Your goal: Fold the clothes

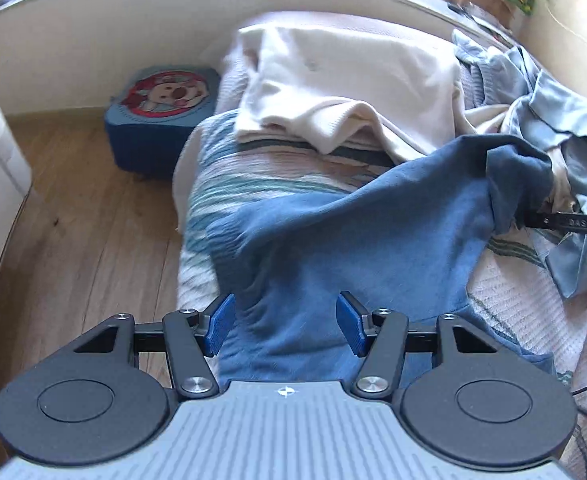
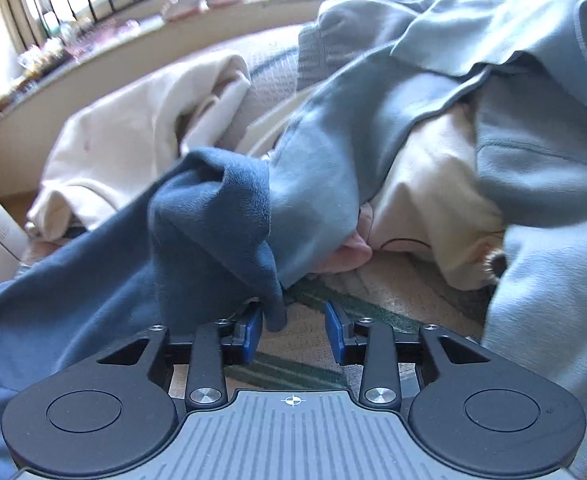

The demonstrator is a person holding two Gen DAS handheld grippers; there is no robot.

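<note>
Where the dark blue garment (image 1: 333, 240) spreads across the bed (image 1: 513, 300), it runs straight ahead of the left gripper (image 1: 284, 322) and passes under the gap between its blue pads, which stand wide apart and grip nothing. Ahead and to that gripper's right the cloth rises to a bunched corner (image 1: 517, 176), and the right gripper (image 1: 565, 224) reaches in there from the right edge (its dark finger bears small pale letters that look like "DAS", too blurred to be sure).

In the right wrist view the same dark blue garment (image 2: 197, 216) hangs in a fold just ahead of the right gripper (image 2: 293, 334), its lowest tip touching the left pad. The jaws stand parted with a clear gap, so the cloth is draped against one finger, not pinched.

Right of that gripper and ahead lies a heap of light blue clothing (image 2: 473, 80). A cream garment (image 1: 333, 80) lies farther ahead of the left gripper. Left of the bed, on the wooden floor (image 1: 73, 220), sits a blue stool (image 1: 161, 120) with a cartoon print.
</note>
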